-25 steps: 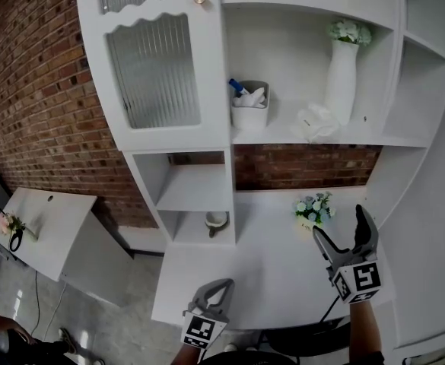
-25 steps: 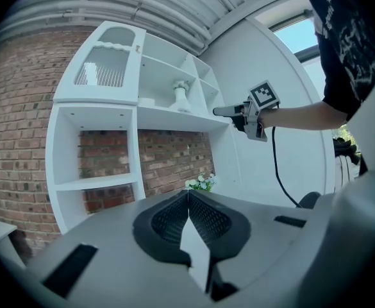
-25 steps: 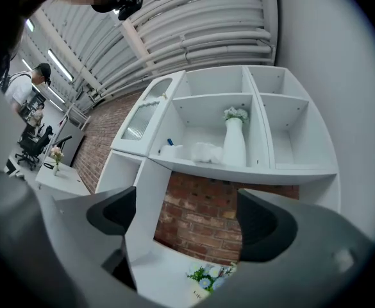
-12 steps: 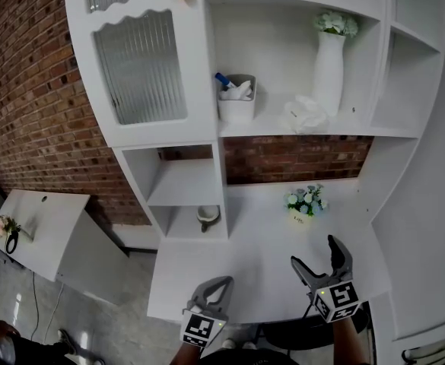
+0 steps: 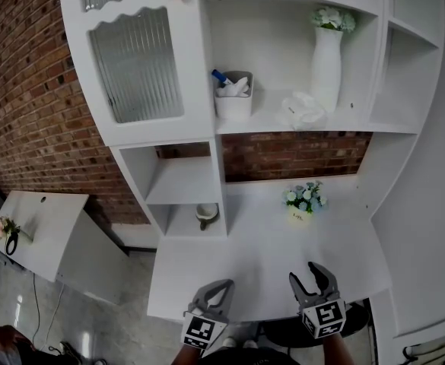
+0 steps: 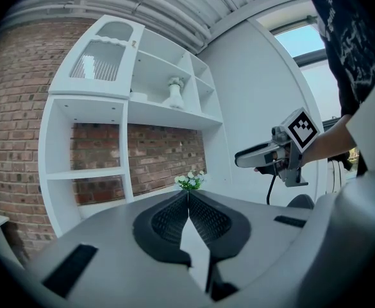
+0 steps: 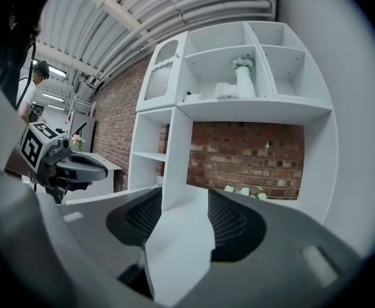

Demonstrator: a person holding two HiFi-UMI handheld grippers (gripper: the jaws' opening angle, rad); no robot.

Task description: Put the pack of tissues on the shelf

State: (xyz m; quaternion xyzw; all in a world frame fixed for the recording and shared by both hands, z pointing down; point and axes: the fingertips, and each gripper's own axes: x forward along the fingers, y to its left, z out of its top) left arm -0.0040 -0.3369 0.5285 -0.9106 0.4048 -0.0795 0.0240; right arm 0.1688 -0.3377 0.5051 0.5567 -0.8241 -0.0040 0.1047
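The pack of tissues [image 5: 302,111] is a crumpled white bundle lying on the upper shelf [image 5: 359,128], beside the tall vase; the right gripper view also shows the pack [image 7: 226,90] up there. My right gripper [image 5: 311,276] hovers low over the desk's near edge, far below the pack; its jaws are closing with nothing between them [image 7: 184,197]. My left gripper [image 5: 216,289] sits at the bottom of the head view, its jaws pressed together and empty [image 6: 188,194]. Each gripper view shows the other gripper out to the side.
A white vase with flowers [image 5: 325,55] and a white cup holding a blue item [image 5: 233,97] stand on the same shelf. A small flower pot [image 5: 303,200] is on the desk [image 5: 252,265]. A cup [image 5: 208,215] sits in a lower cubby. A ribbed-glass door [image 5: 137,63] is upper left.
My right gripper has drawn back from near the flower pot to the desk's near edge, and its jaws have narrowed. The left gripper has stayed put.
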